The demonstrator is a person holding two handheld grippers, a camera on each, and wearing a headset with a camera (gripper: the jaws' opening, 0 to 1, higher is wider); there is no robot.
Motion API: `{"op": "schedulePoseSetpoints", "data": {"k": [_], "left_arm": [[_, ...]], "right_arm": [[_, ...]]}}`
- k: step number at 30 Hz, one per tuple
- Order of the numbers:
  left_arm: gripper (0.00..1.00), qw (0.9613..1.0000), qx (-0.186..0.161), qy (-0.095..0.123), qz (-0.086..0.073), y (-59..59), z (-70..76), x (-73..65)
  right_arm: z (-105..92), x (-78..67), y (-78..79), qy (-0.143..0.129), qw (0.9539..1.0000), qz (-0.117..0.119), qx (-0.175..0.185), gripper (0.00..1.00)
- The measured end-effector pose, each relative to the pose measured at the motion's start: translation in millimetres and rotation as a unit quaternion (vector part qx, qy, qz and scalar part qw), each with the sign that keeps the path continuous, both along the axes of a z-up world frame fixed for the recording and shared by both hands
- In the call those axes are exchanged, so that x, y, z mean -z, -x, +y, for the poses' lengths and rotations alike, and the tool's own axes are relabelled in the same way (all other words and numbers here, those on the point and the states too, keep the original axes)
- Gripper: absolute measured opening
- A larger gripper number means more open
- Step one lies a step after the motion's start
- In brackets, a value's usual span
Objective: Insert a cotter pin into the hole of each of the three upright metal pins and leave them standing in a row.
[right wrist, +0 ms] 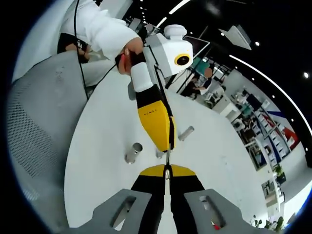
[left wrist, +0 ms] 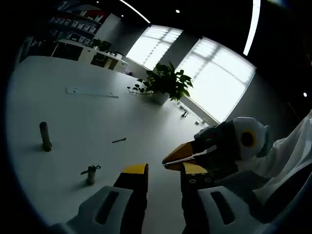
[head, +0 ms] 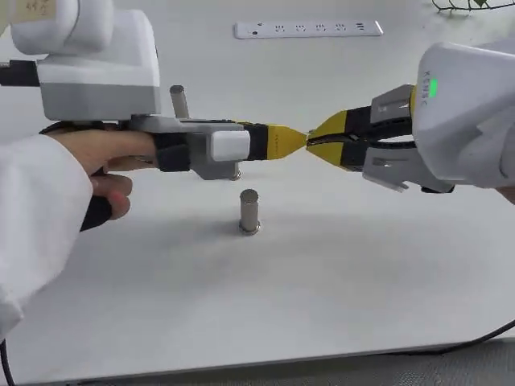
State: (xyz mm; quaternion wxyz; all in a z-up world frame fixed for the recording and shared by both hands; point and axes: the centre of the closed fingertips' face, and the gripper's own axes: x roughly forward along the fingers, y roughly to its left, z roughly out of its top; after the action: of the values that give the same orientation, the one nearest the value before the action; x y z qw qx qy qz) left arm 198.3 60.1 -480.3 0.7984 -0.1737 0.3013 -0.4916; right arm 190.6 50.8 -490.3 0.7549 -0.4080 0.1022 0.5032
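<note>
Near metal pin [head: 249,211]: stands upright and alone in the middle of the desk [head: 338,305], closer to the front edge than the grippers.
Left gripper [head: 296,142]: is held above the desk, jaws released and apart, with nothing in them.
Right gripper [head: 318,141]: meets the left one tip to tip, jaws clenched on a thin cotter pin [right wrist: 167,168].
Middle metal pin [head: 236,172]: half hidden under the left gripper.
Far metal pin [head: 179,100]: upright behind the left gripper.
Power strip [head: 308,30]: lies at the far edge.
</note>
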Motion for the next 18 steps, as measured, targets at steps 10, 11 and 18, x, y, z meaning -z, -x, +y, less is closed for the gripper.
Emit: {"op": "schedulePoseSetpoints", "data": {"k": [10,11,18], "left_arm": [[0.12,0.9998,0.013,-0.003,0.015,8.7,0.4,0.4],[0.11,0.9998,0.012,-0.003,0.014,8.7,1.2,0.2],[0.06,0.9997,0.014,0.006,0.021,3.0,6.9,-2.2]], "right_arm": [[8.6,-1.8,2.6,0.001,0.9998,-0.010,-0.015,0.00],[9.0,-2.1,2.7,0.001,0.9998,-0.010,-0.016,0.00],[13.5,-7.0,2.7,0.003,0.9995,-0.019,-0.023,0.00]]}}
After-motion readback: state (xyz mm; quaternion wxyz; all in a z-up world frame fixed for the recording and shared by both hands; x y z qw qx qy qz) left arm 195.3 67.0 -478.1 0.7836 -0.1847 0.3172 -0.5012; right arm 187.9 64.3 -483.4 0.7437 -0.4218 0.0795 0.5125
